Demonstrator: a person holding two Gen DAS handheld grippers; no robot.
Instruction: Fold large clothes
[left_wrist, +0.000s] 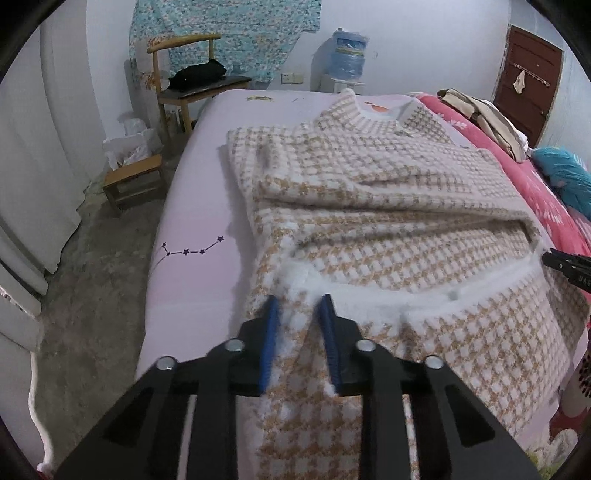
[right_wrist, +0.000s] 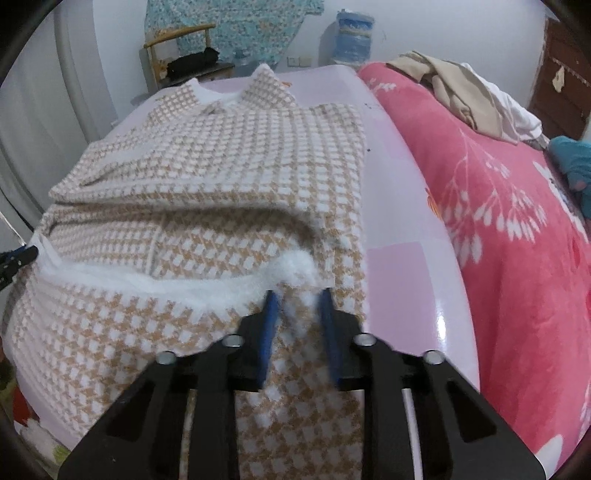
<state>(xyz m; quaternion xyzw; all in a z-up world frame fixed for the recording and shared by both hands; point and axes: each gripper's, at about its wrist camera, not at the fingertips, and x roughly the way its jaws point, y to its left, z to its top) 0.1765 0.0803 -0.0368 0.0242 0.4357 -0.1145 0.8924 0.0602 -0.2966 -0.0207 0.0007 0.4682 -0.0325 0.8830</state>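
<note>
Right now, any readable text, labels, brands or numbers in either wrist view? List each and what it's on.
"UAG", or close to it: pale, blurred letters on the right gripper at the frame edge in the left wrist view; uncertain.
Water bottle: wrapper print too blurred to read.
Bed sheet: a star drawing and small prints, no legible words.
Houndstooth garment, pink blanket: patterns only, no text.
</note>
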